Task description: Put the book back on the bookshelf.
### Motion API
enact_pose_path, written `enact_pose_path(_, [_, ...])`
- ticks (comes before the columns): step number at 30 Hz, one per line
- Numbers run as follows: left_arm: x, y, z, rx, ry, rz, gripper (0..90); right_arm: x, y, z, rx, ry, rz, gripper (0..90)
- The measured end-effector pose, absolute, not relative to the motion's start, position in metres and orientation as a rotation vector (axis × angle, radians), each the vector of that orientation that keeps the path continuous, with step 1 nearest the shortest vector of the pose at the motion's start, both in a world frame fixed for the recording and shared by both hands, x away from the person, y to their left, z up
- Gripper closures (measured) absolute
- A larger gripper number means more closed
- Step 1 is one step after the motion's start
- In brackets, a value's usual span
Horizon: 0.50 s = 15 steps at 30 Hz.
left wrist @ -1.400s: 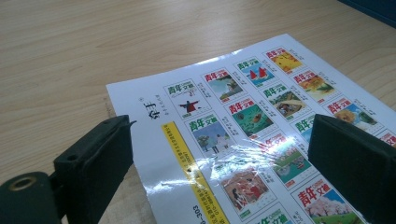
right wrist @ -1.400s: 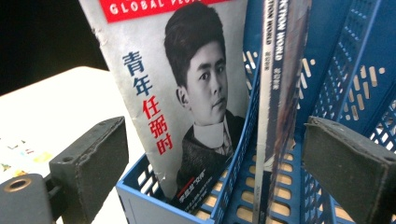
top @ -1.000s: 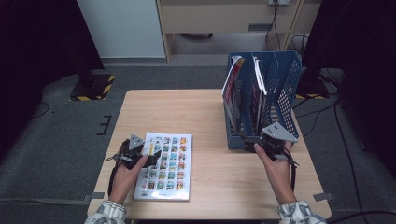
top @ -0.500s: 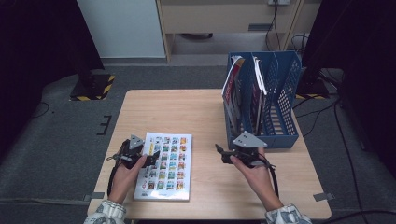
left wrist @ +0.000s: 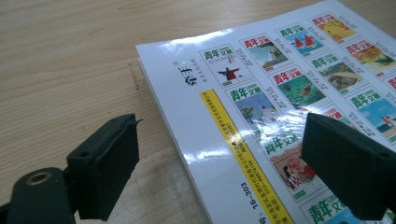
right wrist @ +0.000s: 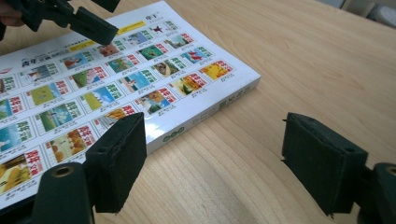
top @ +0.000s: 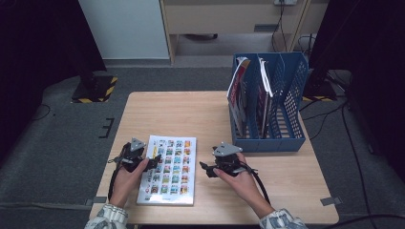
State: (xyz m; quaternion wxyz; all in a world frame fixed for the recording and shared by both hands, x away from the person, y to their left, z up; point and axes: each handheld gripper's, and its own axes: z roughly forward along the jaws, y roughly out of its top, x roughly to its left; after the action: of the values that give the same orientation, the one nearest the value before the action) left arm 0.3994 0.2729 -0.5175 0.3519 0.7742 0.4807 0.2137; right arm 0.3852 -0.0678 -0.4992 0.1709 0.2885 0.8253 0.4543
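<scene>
1. Two grippers flank the book point(top: 167, 169), which lies flat at the table's point(top: 191, 114) near edge.
2. Left gripper point(top: 152, 163): jaws released, straddling the book's left edge, having just narrowed slightly. Right gripper point(top: 206, 169): jaws apart and empty beside its right edge, after narrowing.
3. Nothing is gripped yet; lifting and filing probably remain.
4. The high view adds the far rack point(top: 267, 138), holding magazines.
</scene>
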Motion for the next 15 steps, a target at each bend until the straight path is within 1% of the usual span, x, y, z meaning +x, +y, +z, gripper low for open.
enact_pose_path(3, [0.401, 0.273, -0.52, 2.002, 1.25, 0.509, 11.0, 0.391, -0.065, -0.503, 0.878, 2.366, 1.288, 22.3])
enact_pose_path(11, [0.404, 0.268, -0.522, 2.018, 1.252, 0.498, 10.1, 0.401, -0.056, -0.518, 0.945, 2.431, 1.211, 22.0])
enact_pose_path(15, [0.404, 0.27, -0.523, 2.009, 1.264, 0.482, 9.2, 0.401, -0.054, -0.522, 0.944, 2.461, 1.173, 20.1])
